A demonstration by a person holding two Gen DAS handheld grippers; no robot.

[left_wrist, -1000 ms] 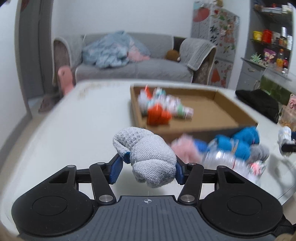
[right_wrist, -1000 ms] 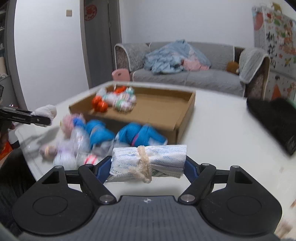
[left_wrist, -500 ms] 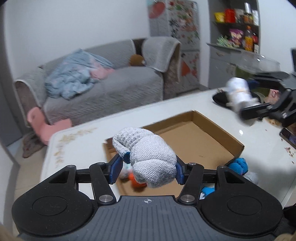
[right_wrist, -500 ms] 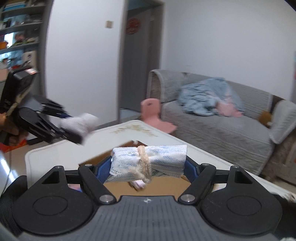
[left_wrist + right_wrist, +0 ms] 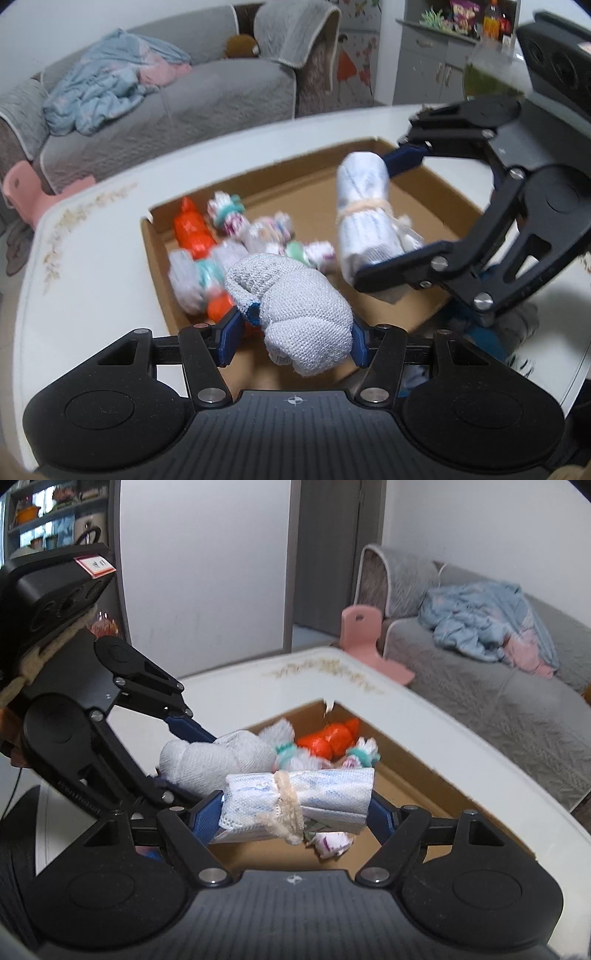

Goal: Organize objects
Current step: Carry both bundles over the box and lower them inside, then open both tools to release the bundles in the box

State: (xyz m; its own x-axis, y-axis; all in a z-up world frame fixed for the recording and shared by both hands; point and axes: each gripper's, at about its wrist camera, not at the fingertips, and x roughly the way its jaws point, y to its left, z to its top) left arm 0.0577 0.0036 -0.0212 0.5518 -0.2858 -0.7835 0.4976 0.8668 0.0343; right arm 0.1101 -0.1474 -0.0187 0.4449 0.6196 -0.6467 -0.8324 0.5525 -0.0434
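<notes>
Bundles [image 5: 306, 317] [image 5: 295, 801] carry no readable writing; gripper label [image 5: 94, 564] is illegible.

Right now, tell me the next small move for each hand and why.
Probably lower both and let go: the left gripper holds the grey sock and the right gripper the tied white bundle, both over the cardboard box.

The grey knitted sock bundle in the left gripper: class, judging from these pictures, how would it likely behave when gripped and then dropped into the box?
The grey knitted sock bundle bulges around the left gripper, so it is probably soft and squashy. A loose fold sticks out at its top, so it may partly unroll. Being lumpy, it should settle in the cardboard box rather than roll.
</notes>
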